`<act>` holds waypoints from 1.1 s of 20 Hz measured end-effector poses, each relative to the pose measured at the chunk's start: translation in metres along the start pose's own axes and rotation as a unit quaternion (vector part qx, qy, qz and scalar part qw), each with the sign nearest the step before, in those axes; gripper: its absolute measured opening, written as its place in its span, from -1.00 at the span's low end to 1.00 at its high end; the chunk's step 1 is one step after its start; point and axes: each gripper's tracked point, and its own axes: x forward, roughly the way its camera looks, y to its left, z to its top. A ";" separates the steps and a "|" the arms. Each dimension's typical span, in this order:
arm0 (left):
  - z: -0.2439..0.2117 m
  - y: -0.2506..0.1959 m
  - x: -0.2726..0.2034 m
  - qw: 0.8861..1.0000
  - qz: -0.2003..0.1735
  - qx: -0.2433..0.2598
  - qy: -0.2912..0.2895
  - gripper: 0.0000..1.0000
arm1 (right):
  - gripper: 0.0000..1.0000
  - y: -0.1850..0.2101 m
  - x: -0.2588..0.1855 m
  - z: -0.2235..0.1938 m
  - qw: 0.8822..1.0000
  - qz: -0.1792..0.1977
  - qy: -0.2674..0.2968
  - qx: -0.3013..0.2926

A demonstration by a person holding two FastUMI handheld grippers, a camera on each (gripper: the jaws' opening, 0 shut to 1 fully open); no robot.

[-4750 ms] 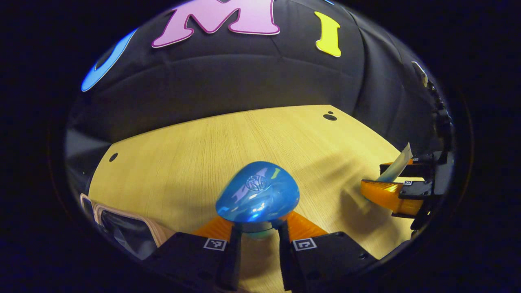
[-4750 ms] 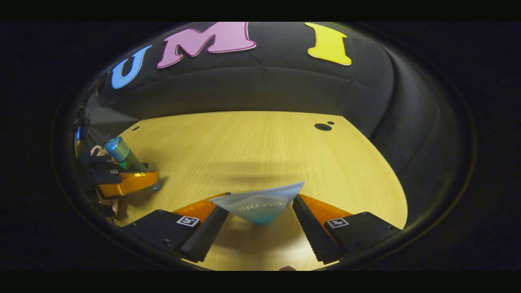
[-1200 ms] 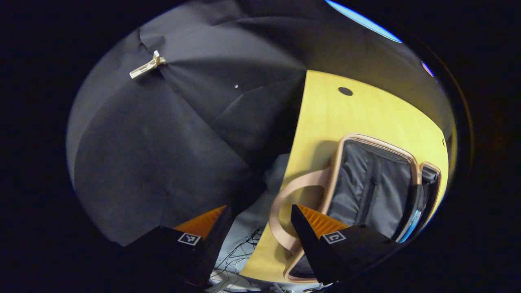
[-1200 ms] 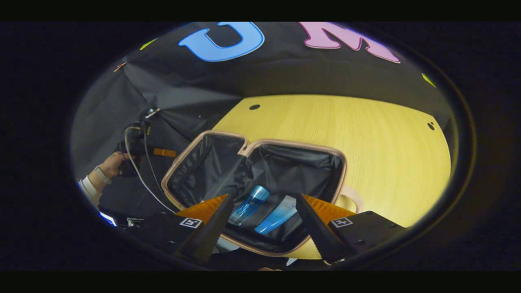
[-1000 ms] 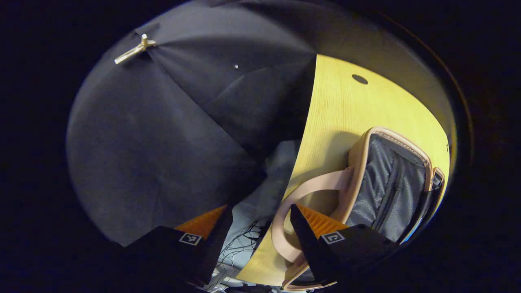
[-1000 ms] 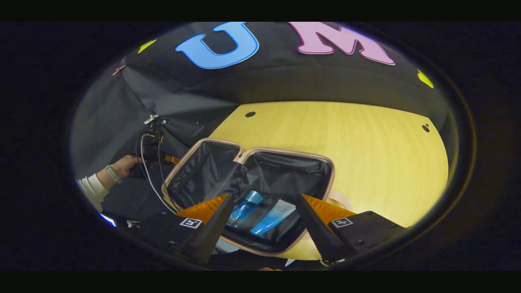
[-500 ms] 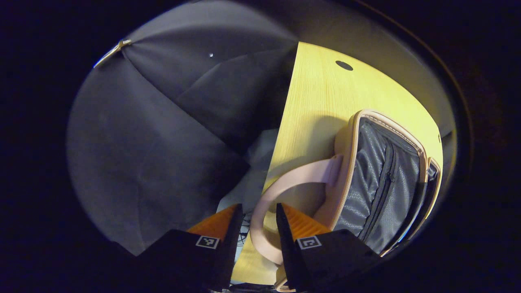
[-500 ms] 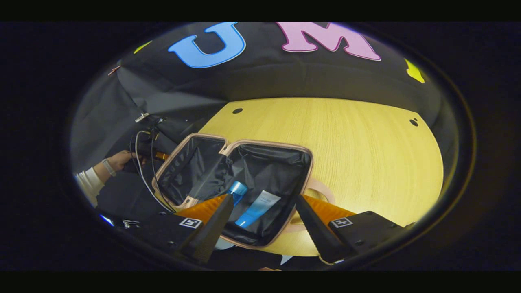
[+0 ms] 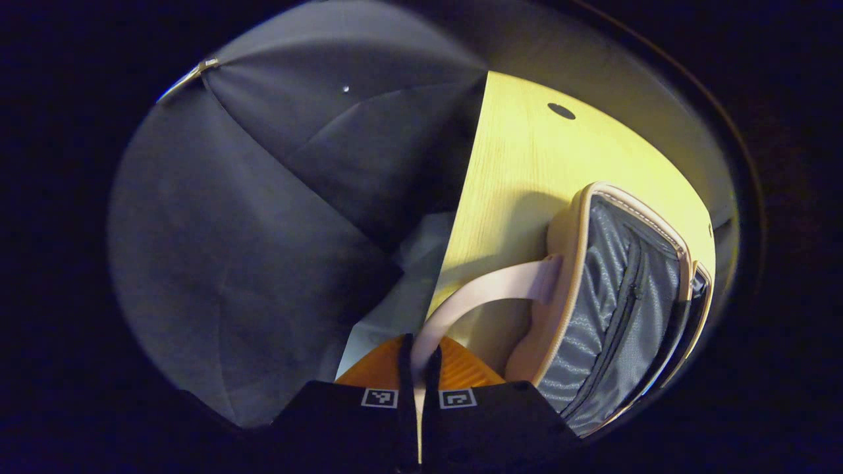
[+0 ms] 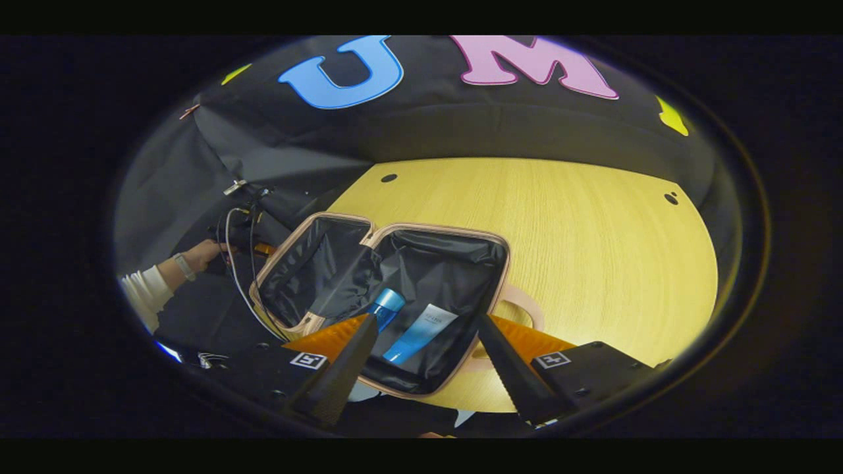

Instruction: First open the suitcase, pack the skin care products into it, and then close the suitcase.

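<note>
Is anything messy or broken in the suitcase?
Nothing stands out. The blue bottle and blue tube lie side by side in the open suitcase, unspilled. The left tool pinches its handle.

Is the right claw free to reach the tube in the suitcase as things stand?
Probably yes. The right claw is open and just above the open suitcase, with the tube lying uncovered beside the bottle. Nothing sits between them. The left claw grips the handle at the far side.
</note>
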 end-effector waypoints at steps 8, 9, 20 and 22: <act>0.046 -0.043 -0.164 0.986 -0.053 0.043 -0.151 -0.87 | 0.95 -0.020 -0.019 0.014 0.999 0.002 -0.041 -0.022; 0.050 -0.057 -0.192 0.981 -0.068 0.051 -0.173 -0.87 | 0.94 -0.023 -0.022 0.016 0.999 0.005 -0.047 -0.024; 0.001 -0.334 -0.343 0.920 -0.243 0.146 -0.269 -0.87 | 0.95 -0.096 -0.086 0.018 0.996 0.019 -0.080 -0.043; -0.039 -0.396 -0.332 0.914 -0.288 0.156 -0.239 -0.87 | 0.95 -0.121 -0.102 0.019 0.995 0.010 -0.088 -0.042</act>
